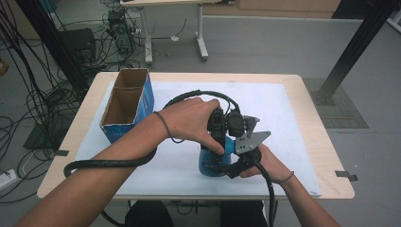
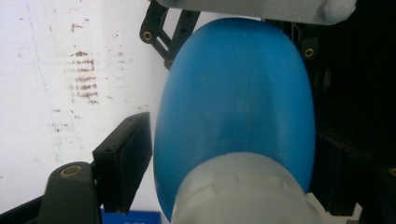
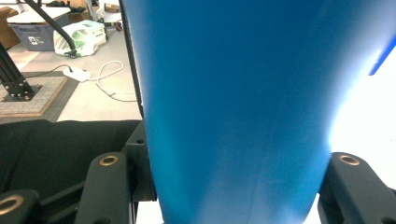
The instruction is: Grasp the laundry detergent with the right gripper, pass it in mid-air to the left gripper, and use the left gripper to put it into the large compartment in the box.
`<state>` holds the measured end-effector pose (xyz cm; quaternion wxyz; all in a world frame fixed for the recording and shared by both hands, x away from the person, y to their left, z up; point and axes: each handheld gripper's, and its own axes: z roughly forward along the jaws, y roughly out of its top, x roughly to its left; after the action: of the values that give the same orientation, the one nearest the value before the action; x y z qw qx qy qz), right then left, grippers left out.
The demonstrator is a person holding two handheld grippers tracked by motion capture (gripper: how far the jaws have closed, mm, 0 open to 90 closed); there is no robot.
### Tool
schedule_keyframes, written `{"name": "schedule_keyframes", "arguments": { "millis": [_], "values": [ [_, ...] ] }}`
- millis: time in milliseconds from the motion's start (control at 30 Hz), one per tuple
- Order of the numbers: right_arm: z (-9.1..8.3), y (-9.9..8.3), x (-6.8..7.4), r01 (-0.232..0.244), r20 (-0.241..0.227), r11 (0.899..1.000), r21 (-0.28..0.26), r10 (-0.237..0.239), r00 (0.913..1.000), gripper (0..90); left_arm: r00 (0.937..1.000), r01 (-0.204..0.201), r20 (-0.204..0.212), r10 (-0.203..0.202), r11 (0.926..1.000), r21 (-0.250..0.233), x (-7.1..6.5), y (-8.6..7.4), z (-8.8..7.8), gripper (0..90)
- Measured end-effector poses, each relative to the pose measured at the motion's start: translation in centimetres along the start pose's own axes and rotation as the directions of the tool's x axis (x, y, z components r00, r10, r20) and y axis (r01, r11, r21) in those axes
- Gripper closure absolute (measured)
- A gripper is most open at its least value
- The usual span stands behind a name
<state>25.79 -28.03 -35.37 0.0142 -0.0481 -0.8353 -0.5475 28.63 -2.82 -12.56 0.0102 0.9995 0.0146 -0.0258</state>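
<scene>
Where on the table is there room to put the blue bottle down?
The white mat is bare to the right of the grippers, out to the table's edge. Another free patch lies along the far side, behind the hands. The front left, below the cardboard box, is partly free, but the left forearm and cable cross it. The middle is crowded: both grippers surround the blue bottle.

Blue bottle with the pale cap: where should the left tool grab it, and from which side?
Grip the pale cap, probably from above. The right tool is already shut across the blue bottle's broad body, steadying it upright on the white mat. The cap is the narrower ribbed end, so it fits between the jaws of the left tool, which straddle the bottle's shoulder; whether they press it is unclear.
</scene>
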Motion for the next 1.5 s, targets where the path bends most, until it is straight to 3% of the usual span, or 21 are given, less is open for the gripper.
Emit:
{"name": "schedule_keyframes", "arguments": {
  "millis": [267, 1500],
  "values": [
    [0.08, 0.0, -0.02, 0.0, -0.002, 1.0, -0.001, 0.0, 1.0, 42.2, 1.0, -0.003, 0.009, 0.003, 1.0, -0.006, 0.03, -0.17, -0.1, 36.7],
    [-0.14, 0.02, 0.13, 0.006, 0.001, 1.0, -0.01, -0.006, 1.0, 42.1, 1.0, 0.006, 0.0, -0.006, 1.0, -0.003, -0.39, 0.12, -0.42, 37.4]
  ]
}}
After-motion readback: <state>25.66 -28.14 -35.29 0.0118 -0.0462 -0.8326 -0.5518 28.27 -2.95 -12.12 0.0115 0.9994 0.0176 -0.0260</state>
